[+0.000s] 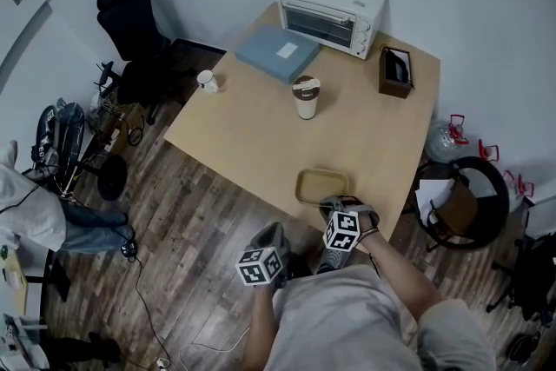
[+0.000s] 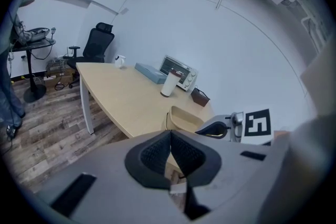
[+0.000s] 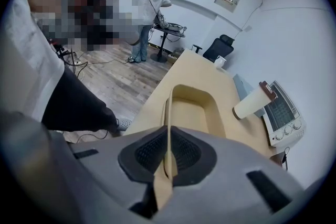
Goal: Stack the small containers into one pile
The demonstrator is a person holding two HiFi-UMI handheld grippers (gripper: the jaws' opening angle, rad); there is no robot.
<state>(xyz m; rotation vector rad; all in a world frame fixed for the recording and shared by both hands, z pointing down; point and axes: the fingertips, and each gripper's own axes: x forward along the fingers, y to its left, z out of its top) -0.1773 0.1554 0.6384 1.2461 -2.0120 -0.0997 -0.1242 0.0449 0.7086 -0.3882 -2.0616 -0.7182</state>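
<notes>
One tan container (image 1: 323, 186) at the tabletop's (image 1: 261, 135) near edge
Shallow, rectangular with rounded corners, upright and empty; the right tool (image 3: 169, 149) pinches its near rim.

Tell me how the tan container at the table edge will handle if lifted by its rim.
Probably light: the container looks thin-walled and empty. Held by one wall in the right gripper, it will likely tilt. Its flat base should slide, not roll, on the table.

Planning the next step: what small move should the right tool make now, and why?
Probably ease the container flat onto the table, ready to release: the right tool pinches its near rim at the table's edge, and no other loose container shows.
</notes>
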